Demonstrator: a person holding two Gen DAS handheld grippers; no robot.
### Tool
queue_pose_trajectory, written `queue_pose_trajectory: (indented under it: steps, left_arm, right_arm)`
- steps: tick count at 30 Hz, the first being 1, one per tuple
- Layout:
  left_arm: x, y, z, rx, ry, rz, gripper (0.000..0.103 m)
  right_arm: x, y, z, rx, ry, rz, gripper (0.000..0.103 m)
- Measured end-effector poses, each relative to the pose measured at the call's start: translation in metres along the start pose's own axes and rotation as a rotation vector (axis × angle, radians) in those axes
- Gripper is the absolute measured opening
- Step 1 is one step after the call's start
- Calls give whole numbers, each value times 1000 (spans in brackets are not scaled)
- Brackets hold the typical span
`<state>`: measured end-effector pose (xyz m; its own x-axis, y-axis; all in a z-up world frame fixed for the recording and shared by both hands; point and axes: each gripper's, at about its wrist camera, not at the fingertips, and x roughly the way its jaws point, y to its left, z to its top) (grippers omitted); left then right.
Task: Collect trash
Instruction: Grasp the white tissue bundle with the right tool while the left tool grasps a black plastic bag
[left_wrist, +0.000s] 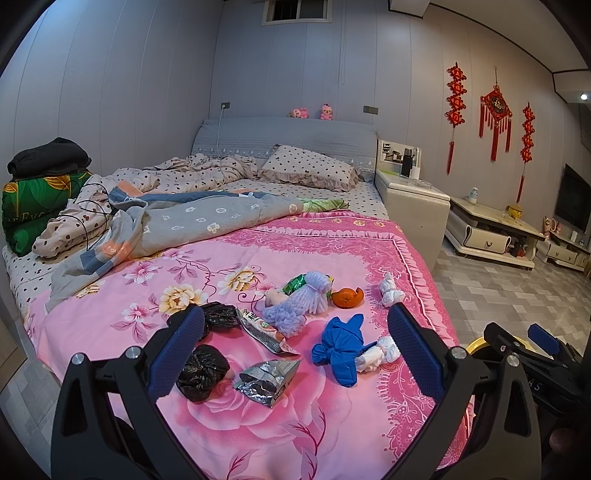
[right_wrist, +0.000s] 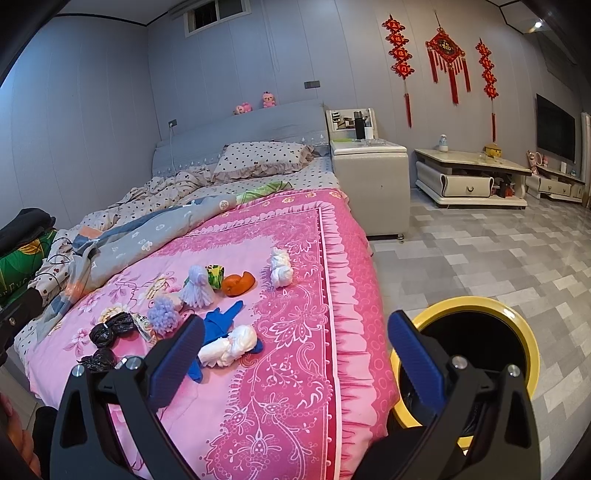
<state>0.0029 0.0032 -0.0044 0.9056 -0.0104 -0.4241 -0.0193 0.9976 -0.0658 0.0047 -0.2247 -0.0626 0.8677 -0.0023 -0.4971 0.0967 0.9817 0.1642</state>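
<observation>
Pink bedspread carrying scattered trash. Both grippers hovering, jaws released, holding nothing. Starting with white wad nearest right gripper; pinching mid-bundle, dropping into yellow bin beside bed. Left gripper taking foil wrapper.

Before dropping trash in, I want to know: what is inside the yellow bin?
The yellow bin shows only a dark interior; the right gripper covers part, so its contents cannot be seen.

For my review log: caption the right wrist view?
Open right gripper hovers between littered pink bedspread and yellow-rimmed bin.
</observation>
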Motion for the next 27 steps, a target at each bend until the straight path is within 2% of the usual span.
queue_pose_trajectory:
  steps: [11,15,19,23,27]
  left_arm:
    - [5,4,3,7,5,6,95]
    - [13,15,10,11,7,21,95]
    - [25,35,18,10,34,0,96]
    - [43,57,24,51,58,29,96]
    - [73,87,27,65,137,16,95]
  right_arm:
    - [8,-4,2,4,14,-20,96]
    - [16,-11,9,7,20,-36,96]
    - [33,-16,23,8,35,-27,96]
    - [62,-17,38,-16,97,-8,96]
    - [97,-16,51,-37,183,22,96]
